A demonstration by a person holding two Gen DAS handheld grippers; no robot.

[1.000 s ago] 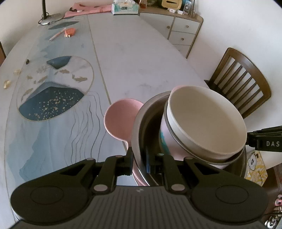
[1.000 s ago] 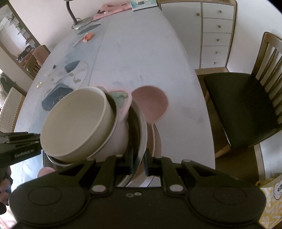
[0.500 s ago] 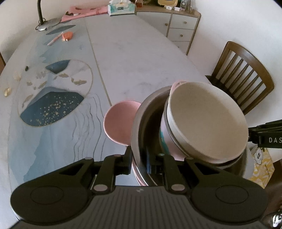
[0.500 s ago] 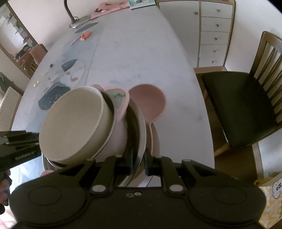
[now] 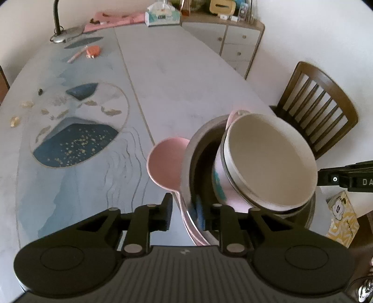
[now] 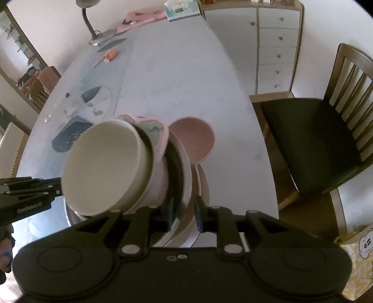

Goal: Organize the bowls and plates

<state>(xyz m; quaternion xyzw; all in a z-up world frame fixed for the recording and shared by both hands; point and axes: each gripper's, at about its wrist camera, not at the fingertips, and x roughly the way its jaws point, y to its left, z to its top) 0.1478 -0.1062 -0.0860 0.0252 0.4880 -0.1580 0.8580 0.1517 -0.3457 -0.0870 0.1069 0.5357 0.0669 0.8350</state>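
Observation:
A steel bowl (image 5: 188, 163) (image 6: 186, 167) rests on pink plates (image 6: 204, 184) at the table's near edge. Inside it, tilted, lie a pink bowl with teal marks (image 5: 219, 181) (image 6: 153, 130) and a cream bowl (image 5: 268, 163) (image 6: 105, 167) on top. My left gripper (image 5: 185, 211) straddles the steel rim on one side and my right gripper (image 6: 184, 211) straddles it on the opposite side. Both sets of jaws are opening, with the rim between them and the pads no longer pressing on it. A small pink dish (image 5: 165, 163) (image 6: 193, 137) lies on the table against the stack.
The long pale table (image 5: 174, 81) stretches ahead, with a desk lamp (image 5: 63, 37), an orange item (image 5: 93, 51) and a tissue box (image 5: 163, 17) at its far end. A wooden chair (image 6: 314, 139) and a drawer cabinet (image 6: 275, 46) stand to the right. A yellow cartoon box (image 5: 342, 219) is nearby.
Both grippers were shut on the steel bowl's rim and their jaws have now spread apart from it. The stack stays where it was.

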